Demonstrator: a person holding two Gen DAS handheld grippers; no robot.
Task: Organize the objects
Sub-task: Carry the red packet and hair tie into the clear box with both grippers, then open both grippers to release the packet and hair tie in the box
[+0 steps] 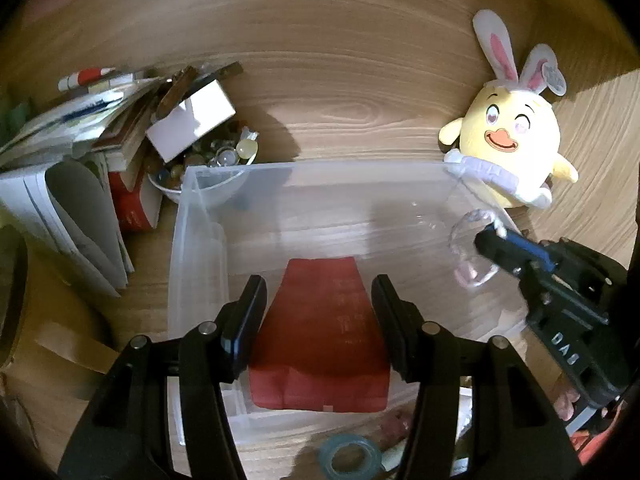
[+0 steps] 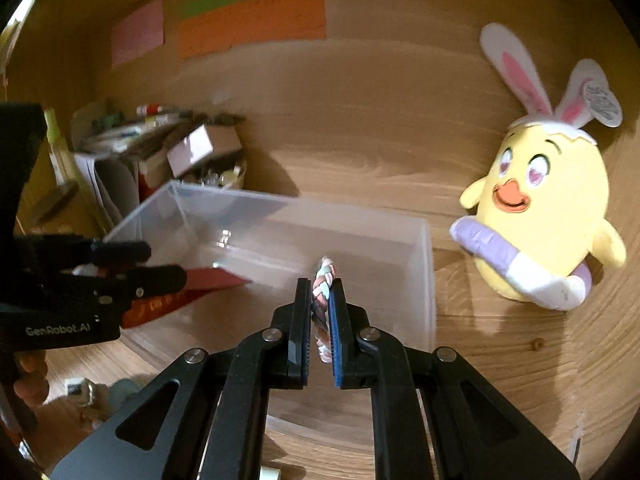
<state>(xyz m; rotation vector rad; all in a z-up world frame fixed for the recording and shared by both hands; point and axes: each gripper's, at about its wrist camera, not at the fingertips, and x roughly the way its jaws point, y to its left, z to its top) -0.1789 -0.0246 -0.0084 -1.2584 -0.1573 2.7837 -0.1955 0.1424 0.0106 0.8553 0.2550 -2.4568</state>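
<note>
A clear plastic bin (image 1: pixel 312 168) stands on the wooden desk, also in the right wrist view (image 2: pixel 424 264). A red booklet (image 1: pixel 320 344) lies on its floor. My left gripper (image 1: pixel 319 296) is open, fingers either side of the booklet above the bin. My right gripper (image 2: pixel 320 288) is shut on a braided pastel bracelet (image 2: pixel 322 300) over the bin's near right part. In the left wrist view the right gripper (image 1: pixel 490 236) sits at the bin's right wall with the bracelet (image 1: pixel 468 276) hanging from it.
A yellow chick plush with bunny ears (image 1: pixel 508 136) leans at the right of the bin. A stack of books and papers (image 1: pixel 72 168), a white box (image 1: pixel 192 120) and a bowl of small trinkets (image 1: pixel 216 160) crowd the left. A teal tape roll (image 1: pixel 350 458) lies near the front.
</note>
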